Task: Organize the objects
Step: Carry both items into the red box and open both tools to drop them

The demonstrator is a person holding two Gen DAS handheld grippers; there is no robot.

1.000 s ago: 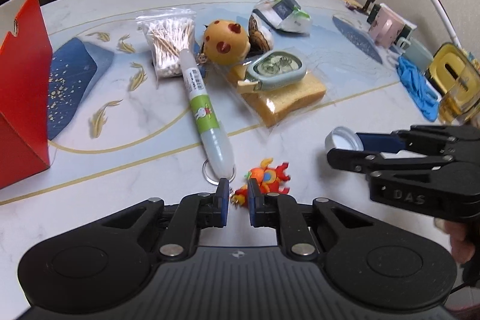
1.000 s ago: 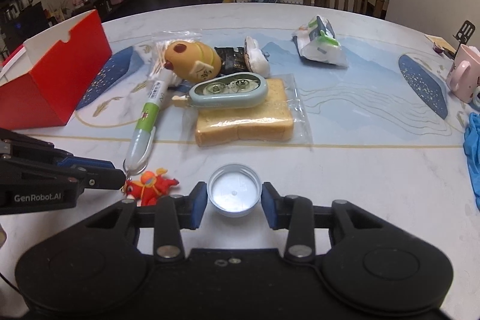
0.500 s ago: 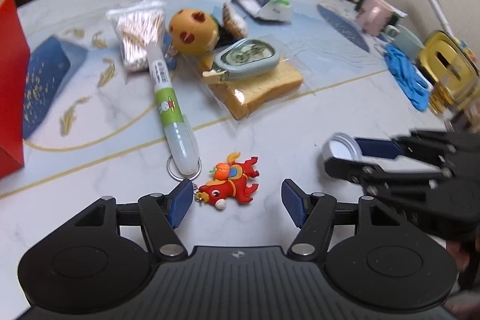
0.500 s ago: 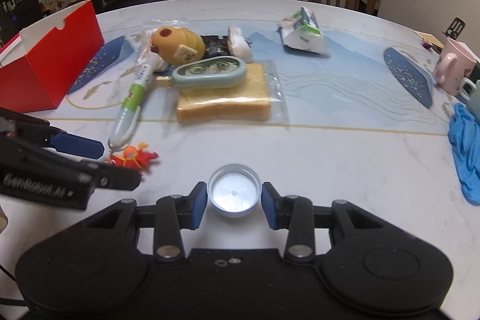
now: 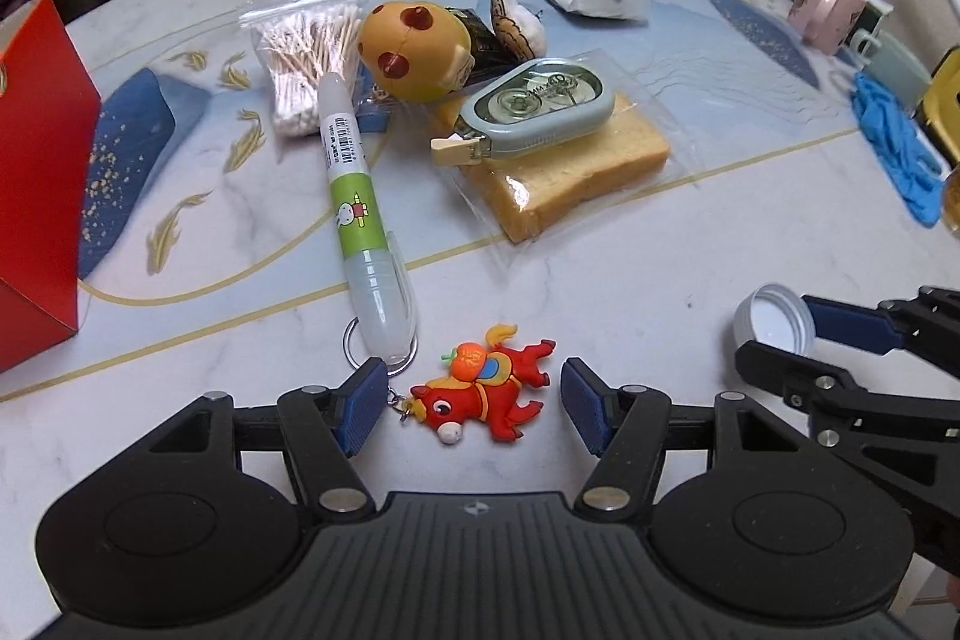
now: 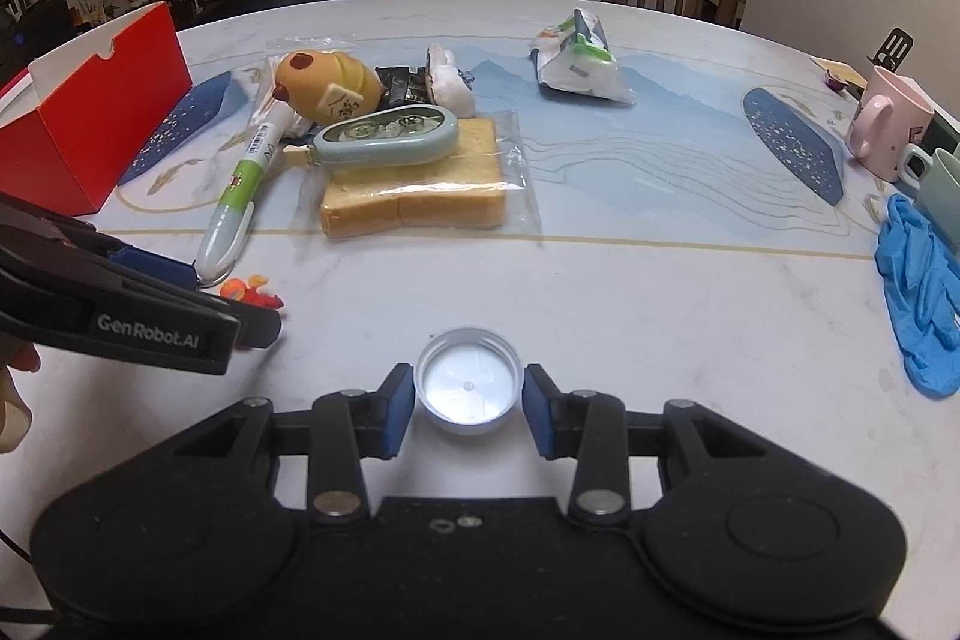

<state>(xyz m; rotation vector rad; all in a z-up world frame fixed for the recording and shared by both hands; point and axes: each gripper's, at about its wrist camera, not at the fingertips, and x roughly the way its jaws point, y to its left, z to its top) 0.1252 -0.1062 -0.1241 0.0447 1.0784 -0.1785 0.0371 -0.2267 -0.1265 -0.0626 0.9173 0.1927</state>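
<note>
Left gripper (image 5: 468, 403) parted, right gripper (image 6: 468, 409) clamped.

Marble tbl (image 5: 600, 280) w/ horse keychain (image 5: 483, 381)

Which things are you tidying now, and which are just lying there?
In the job: horse keyring, between the open left hand-held gripper; white cap, held by the right hand-held gripper.
Just lying about: pen, bread, cotton swabs, blue glove, pink mug.

Soft indoor light makes the table (image 5: 600, 280) bright. The far room looks dark. Edges bend round. Everything looks sharp.
</note>
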